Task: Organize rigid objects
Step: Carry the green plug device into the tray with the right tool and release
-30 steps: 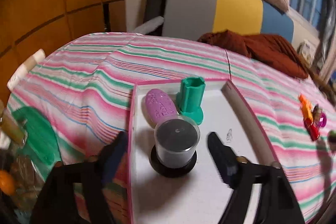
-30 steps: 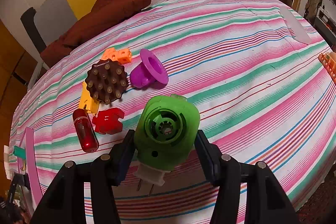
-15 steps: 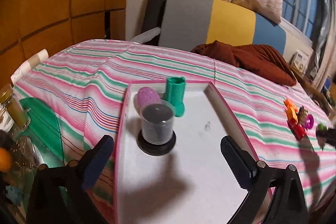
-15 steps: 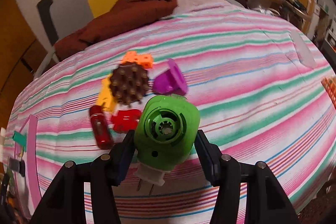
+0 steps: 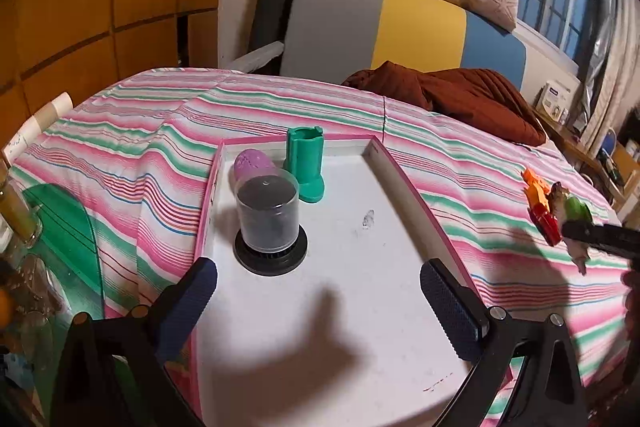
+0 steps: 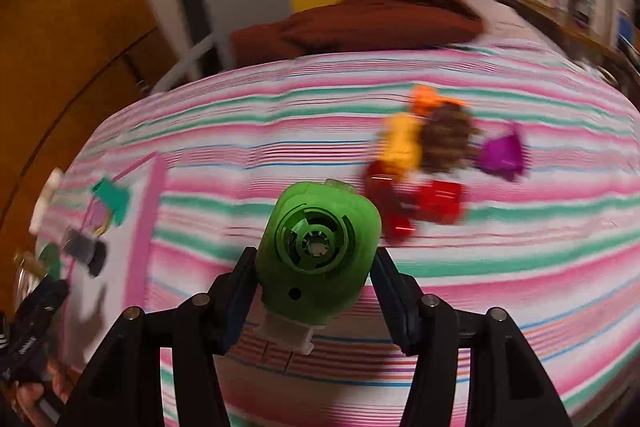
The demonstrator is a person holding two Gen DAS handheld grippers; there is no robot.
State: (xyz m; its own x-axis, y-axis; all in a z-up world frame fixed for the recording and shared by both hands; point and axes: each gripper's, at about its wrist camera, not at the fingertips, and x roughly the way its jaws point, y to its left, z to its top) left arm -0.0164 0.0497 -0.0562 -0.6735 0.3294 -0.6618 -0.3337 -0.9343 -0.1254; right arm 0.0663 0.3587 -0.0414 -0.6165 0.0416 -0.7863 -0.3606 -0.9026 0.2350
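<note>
A white tray (image 5: 384,163) with a pink rim lies on the striped bedspread. In it stand a clear cup on a black lid (image 5: 267,223), a purple oval piece (image 5: 252,163) and a teal holder (image 5: 306,163). My left gripper (image 5: 318,301) hangs wide open over the tray's near end, holding nothing. My right gripper (image 6: 312,267) is shut on a green plug-in device (image 6: 318,247), carried above the bedspread; it also shows at the right edge of the left wrist view, the green device (image 5: 576,211). The tray (image 6: 154,195) sits at the left of the right wrist view.
A cluster of small pieces lies on the bedspread: orange (image 6: 428,99), yellow (image 6: 402,143), brown studded (image 6: 446,141), purple funnel (image 6: 502,153) and red (image 6: 438,201). A brown blanket (image 5: 452,95) lies at the back. Glass jars (image 5: 16,211) stand at the left.
My left gripper has opened wide and drawn back from the cup. My right gripper has carried the green device leftward, toward the tray, with the view rolling and blurring.
</note>
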